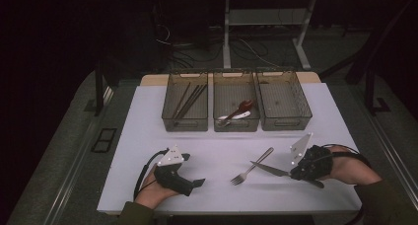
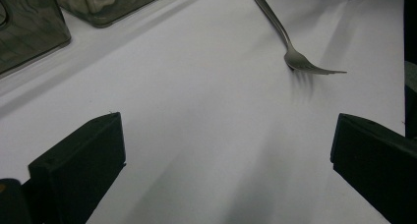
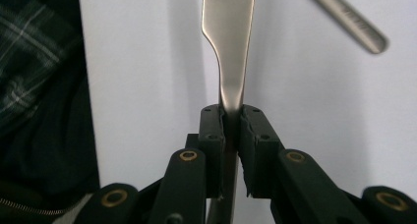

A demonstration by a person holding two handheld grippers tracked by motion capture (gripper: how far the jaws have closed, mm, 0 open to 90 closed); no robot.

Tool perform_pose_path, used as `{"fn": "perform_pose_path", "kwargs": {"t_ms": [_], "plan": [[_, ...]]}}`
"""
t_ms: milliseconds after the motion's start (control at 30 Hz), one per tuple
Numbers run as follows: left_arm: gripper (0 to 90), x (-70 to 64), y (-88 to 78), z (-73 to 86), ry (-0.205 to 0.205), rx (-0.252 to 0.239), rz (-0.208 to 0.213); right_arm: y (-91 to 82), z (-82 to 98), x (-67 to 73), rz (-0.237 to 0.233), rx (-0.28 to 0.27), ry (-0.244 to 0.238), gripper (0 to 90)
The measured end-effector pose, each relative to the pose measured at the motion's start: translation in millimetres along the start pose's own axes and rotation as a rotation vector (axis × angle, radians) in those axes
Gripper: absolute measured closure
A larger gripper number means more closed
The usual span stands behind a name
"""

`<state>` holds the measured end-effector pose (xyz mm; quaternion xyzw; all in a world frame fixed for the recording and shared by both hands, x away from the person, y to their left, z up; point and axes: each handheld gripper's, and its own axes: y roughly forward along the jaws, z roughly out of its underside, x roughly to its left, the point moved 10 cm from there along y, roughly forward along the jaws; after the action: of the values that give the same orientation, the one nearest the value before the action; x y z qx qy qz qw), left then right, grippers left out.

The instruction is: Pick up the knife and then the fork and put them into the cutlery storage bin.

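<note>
Right gripper (image 3: 230,117) clamps knife (image 3: 229,42) — left gripper (image 2: 226,150) agape; no legible writing.

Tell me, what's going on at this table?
A person is sorting cutlery with a hand-held tool in each hand. The right tool is shut on a knife, its blade pointing toward the fork lying on the white table. The left tool rests open, holding nothing. Three bins stand at the back: the left bin holds chopsticks, the middle bin spoons, and the right bin looks empty.
</note>
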<state>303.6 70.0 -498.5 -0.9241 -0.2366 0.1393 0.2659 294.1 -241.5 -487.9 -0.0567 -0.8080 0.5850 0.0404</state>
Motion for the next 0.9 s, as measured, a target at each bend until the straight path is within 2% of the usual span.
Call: {"fn": "perform_pose_path", "kwargs": {"t_ms": [100, 233, 300, 433, 467, 500, 600, 900], "plan": [[0.0, -0.1, 0.0, -0.3, 0.001, -0.001, 0.001, -3.2, -2.2, -6.2, 0.023, -0.047, 0.028, 80.1], [0.0, 0.1, -0.1, -0.4, 0.001, -0.002, 0.0, -9.6, -6.1, -15.4, 0.063, -0.121, 0.096, 80.0], [0.0, 0.2, -0.1, -0.5, -0.001, -0.003, -0.001, -12.7, -6.4, -21.3, 0.079, -0.153, 0.106, 80.0], [0.0, 0.5, -0.4, -1.0, 0.001, -0.008, -0.002, -18.2, -9.5, -28.7, 0.089, -0.232, 0.182, 80.0], [0.0, 0.5, -0.7, -1.1, 0.001, -0.01, -0.002, -19.3, -9.4, -31.2, 0.097, -0.24, 0.2, 80.0], [0.0, 0.8, -0.9, -1.2, 0.001, -0.01, -0.003, -20.4, -8.2, -34.5, 0.106, -0.241, 0.195, 80.0], [0.0, 1.3, -1.4, -1.4, 0.001, -0.011, -0.003, -24.9, -9.4, -40.6, 0.121, -0.284, 0.26, 79.9], [0.0, 1.8, -2.0, -1.8, 0.001, -0.015, -0.002, -30.6, -12.7, -55.6, 0.149, -0.364, 0.375, 80.0]]}}
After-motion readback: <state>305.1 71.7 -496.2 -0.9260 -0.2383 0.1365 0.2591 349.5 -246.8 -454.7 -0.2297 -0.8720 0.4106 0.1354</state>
